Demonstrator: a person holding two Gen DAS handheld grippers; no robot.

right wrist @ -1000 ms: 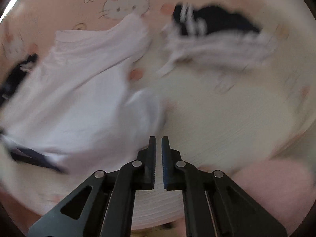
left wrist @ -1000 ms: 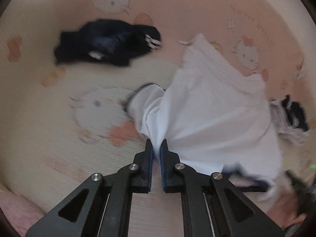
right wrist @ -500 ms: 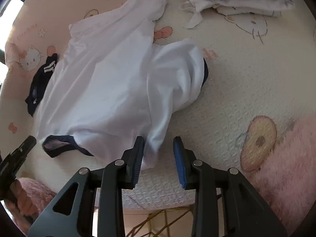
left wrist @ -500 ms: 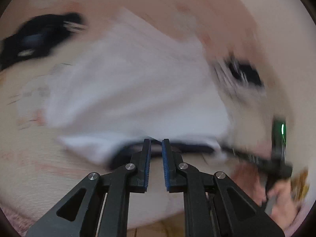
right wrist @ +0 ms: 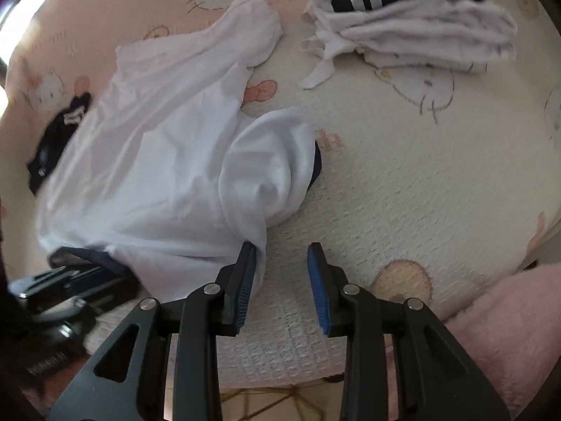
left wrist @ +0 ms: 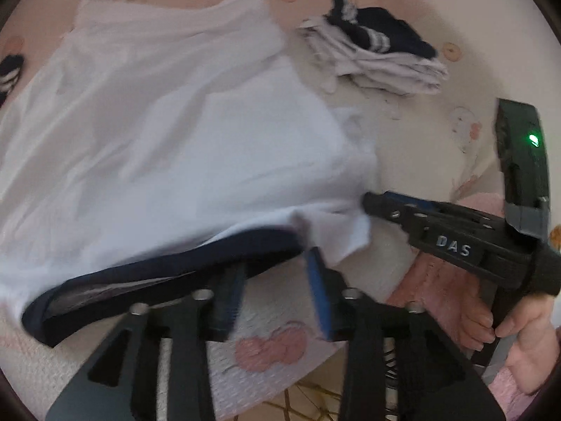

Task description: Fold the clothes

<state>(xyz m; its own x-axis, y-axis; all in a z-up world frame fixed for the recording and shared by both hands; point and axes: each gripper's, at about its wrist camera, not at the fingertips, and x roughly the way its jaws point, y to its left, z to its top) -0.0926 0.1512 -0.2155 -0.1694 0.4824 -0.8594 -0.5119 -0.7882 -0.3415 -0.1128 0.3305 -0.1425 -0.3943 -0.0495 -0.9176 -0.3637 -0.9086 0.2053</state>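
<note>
A bed (right wrist: 403,189) covered by a nubbly cream and pink cartoon-cat quilt carries everything. The white shirt (left wrist: 168,133), thin, soft and creased, lies spread across the left and middle of the bed, its long axis running from the near navy-trimmed collar (left wrist: 147,273) away to the far hem. One short sleeve (right wrist: 270,165) is bunched on the right side. A folded pile of white and navy striped clothes (right wrist: 410,24) sits at the far right, well apart. The left tongs (left wrist: 277,291) are opening, straddling the collar edge without pressing it. The right tongs (right wrist: 280,280) stand partly open, one pad touching the shirt's near right corner, nothing clamped. Both hands are near that near edge.
</note>
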